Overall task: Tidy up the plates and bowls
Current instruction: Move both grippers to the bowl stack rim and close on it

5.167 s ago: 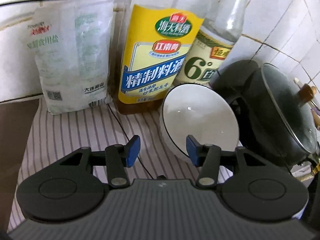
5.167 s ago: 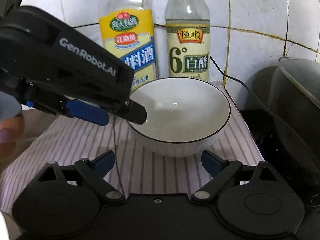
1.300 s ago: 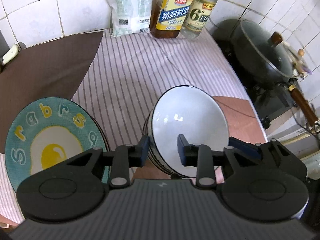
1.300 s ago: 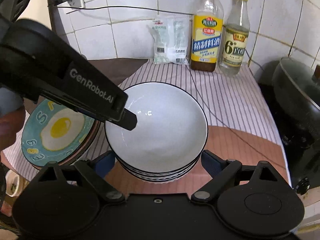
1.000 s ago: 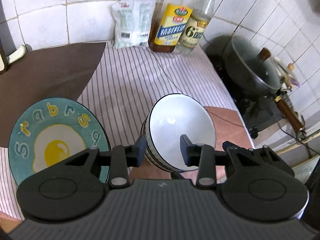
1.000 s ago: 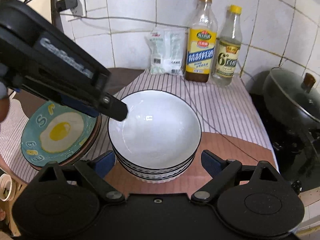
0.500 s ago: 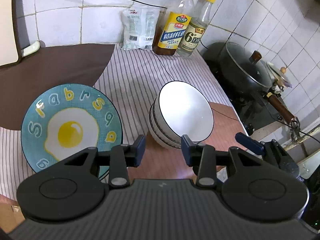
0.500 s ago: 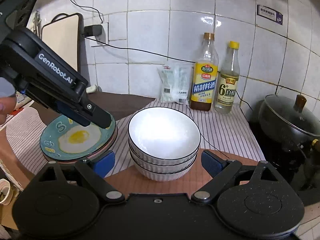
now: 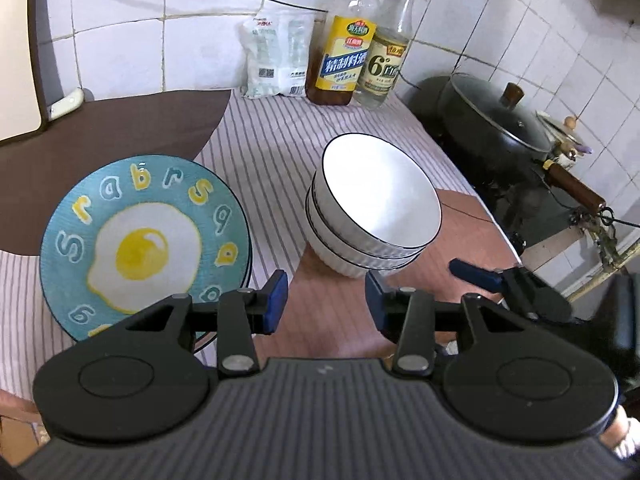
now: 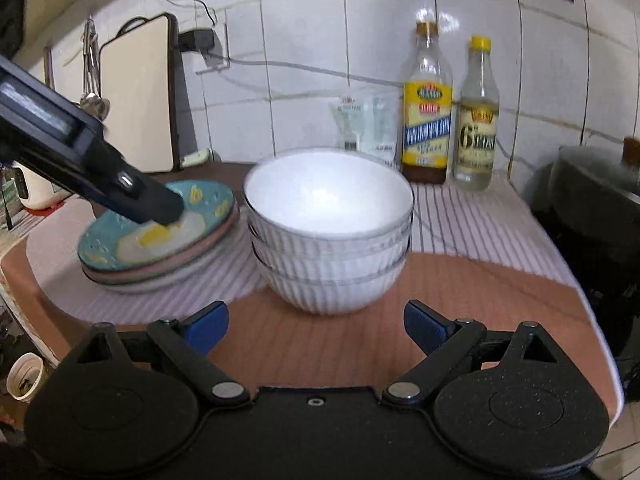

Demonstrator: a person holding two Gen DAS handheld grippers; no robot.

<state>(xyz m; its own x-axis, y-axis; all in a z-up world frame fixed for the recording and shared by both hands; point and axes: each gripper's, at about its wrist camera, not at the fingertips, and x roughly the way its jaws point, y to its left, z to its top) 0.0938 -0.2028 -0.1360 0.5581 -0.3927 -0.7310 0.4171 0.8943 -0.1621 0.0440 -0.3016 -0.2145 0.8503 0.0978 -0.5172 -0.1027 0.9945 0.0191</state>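
Against tiled kitchen walls, nested white bowls are kept at twelve o'clock of the empty, wide-open right gripper, stacked plates at ten o'clock, both apparently sorted by type; the left gripper is likewise held open and empty.

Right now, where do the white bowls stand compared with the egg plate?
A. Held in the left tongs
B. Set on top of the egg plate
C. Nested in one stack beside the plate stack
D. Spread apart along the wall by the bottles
C: the white bowls sit nested in one stack on the counter, next to the egg plate, which tops its own pile; both tongs are open and hold nothing.
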